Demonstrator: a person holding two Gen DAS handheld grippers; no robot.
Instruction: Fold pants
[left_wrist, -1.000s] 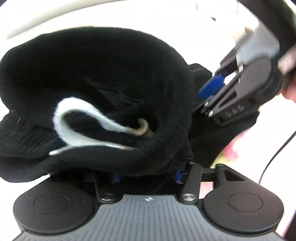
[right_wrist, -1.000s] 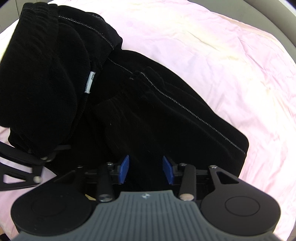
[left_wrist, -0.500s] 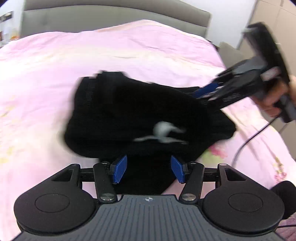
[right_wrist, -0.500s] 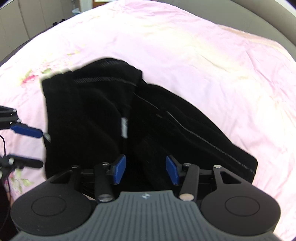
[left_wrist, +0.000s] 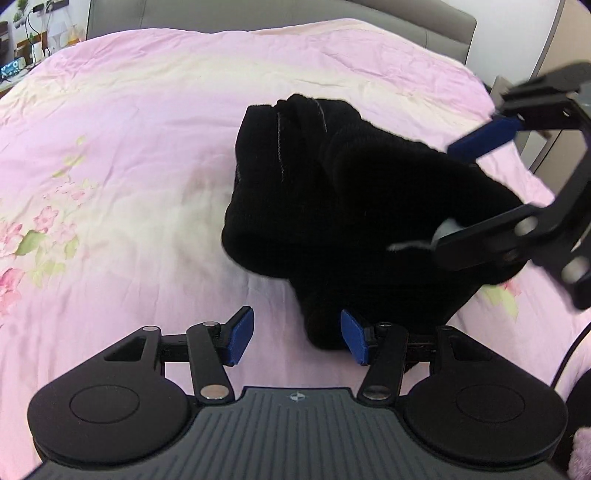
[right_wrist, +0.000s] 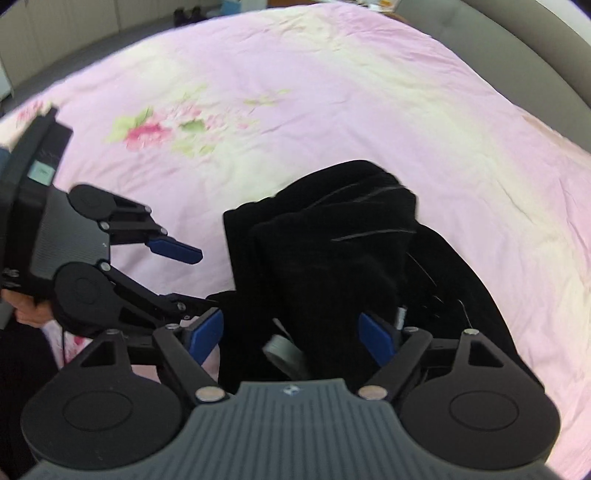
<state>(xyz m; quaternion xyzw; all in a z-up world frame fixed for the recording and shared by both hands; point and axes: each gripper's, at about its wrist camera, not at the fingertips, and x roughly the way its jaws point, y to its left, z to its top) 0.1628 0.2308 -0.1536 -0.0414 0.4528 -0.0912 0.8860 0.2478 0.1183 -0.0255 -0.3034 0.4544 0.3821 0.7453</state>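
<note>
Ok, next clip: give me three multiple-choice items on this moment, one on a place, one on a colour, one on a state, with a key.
1. Where do the pants lie?
A. bundled on the bedspread
B. hung over the headboard
C. on the floor

2. What colour are the pads on the gripper fingers?
A. red
B. blue
C. white

3. How does the right gripper stand?
A. clamped shut on a cuff
B. out of view
C. jaws wide, pads pressing nothing

Key:
1 A, the black heap rests on the pink floral cover in both views.
2 B, blue pads show on the left gripper and on the right.
3 C, its jaws have just been opening; cloth lies between them but neither pad bears on it.
</note>
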